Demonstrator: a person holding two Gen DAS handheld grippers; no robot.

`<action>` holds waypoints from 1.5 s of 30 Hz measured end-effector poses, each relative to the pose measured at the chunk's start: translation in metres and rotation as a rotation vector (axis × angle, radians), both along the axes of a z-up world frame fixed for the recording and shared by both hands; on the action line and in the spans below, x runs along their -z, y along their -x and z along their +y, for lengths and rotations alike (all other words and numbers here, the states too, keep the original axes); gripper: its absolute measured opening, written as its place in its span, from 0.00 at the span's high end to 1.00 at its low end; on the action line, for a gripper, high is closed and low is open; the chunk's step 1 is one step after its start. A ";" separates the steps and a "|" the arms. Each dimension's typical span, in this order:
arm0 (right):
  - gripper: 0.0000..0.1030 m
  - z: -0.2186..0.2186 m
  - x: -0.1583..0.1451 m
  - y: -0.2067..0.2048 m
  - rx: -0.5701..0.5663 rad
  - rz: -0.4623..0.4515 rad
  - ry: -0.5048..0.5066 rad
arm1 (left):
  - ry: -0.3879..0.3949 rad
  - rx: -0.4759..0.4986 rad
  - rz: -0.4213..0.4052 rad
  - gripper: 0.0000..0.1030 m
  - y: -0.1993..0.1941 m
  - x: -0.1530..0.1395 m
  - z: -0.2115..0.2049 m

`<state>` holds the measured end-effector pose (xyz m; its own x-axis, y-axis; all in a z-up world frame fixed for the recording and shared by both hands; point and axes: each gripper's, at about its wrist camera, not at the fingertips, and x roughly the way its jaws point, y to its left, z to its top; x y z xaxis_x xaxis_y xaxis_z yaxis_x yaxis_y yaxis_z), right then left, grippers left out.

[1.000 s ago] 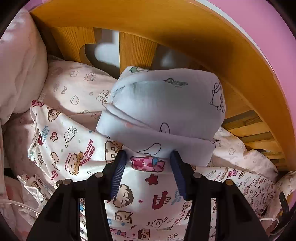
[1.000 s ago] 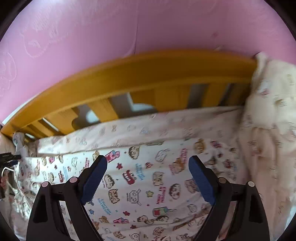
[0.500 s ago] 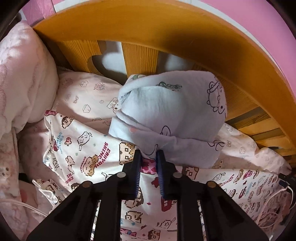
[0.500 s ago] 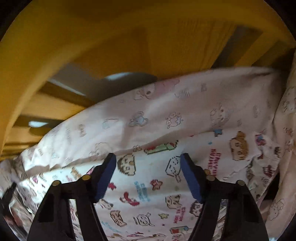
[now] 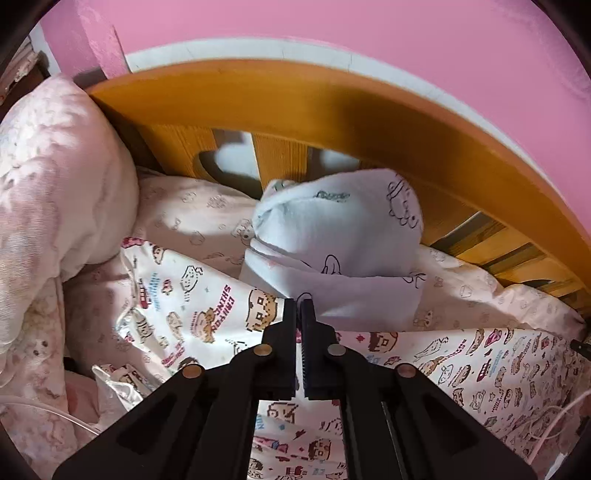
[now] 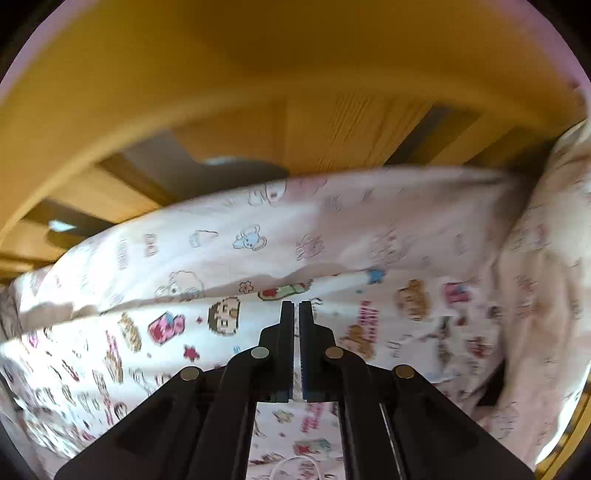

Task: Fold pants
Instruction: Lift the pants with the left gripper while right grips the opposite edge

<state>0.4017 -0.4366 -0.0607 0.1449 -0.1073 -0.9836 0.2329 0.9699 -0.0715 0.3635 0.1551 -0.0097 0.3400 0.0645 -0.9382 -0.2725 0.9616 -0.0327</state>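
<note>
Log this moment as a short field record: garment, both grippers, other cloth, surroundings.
garment: cartoon-print pants spread on the bed
left gripper: shut on the pants' edge
right gripper: shut on the pants' edge
other cloth: pale blue folded garment beyond the pants, by the headboard
surroundings: wooden headboard, pink wall, pink quilt
</note>
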 end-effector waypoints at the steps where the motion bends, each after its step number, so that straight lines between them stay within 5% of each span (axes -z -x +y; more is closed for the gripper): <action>1: 0.98 0.000 -0.010 0.005 -0.013 -0.021 -0.004 | -0.007 0.004 -0.014 0.99 0.003 -0.006 -0.001; 7: 0.94 0.000 -0.030 0.003 -0.040 -0.042 -0.136 | 0.018 -0.003 -0.083 0.99 0.008 -0.033 0.005; 12: 0.53 0.005 0.000 -0.015 -0.014 0.031 -0.150 | 0.025 0.011 -0.161 0.99 0.021 -0.059 0.001; 14: 0.45 0.001 0.010 -0.015 0.051 0.037 -0.183 | 0.016 0.027 -0.192 0.99 0.030 -0.070 -0.003; 21: 0.44 -0.021 0.047 -0.034 0.303 0.106 -0.213 | -0.069 0.056 -0.239 0.99 0.059 -0.080 -0.013; 27: 0.42 -0.012 0.042 -0.043 0.308 0.106 -0.226 | -0.087 0.055 -0.277 0.99 0.070 -0.083 -0.016; 29: 0.42 -0.005 0.050 -0.048 0.314 0.178 -0.178 | -0.077 0.045 -0.297 0.99 0.075 -0.087 -0.015; 31: 0.55 -0.003 0.057 -0.051 0.331 0.217 -0.142 | -0.070 0.037 -0.311 0.99 0.079 -0.090 -0.014; 33: 0.96 0.005 0.057 -0.055 0.297 0.225 -0.088 | -0.068 0.038 -0.314 0.99 0.081 -0.092 -0.013; 45: 0.98 0.014 -0.070 0.042 0.087 0.035 -0.074 | -0.125 0.058 -0.342 0.99 0.118 -0.107 -0.013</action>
<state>0.3594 -0.4223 0.0094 0.1042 -0.0444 -0.9936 0.3149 0.9491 -0.0094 0.2455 0.1423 0.0970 0.6391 0.1434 -0.7556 -0.2113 0.9774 0.0067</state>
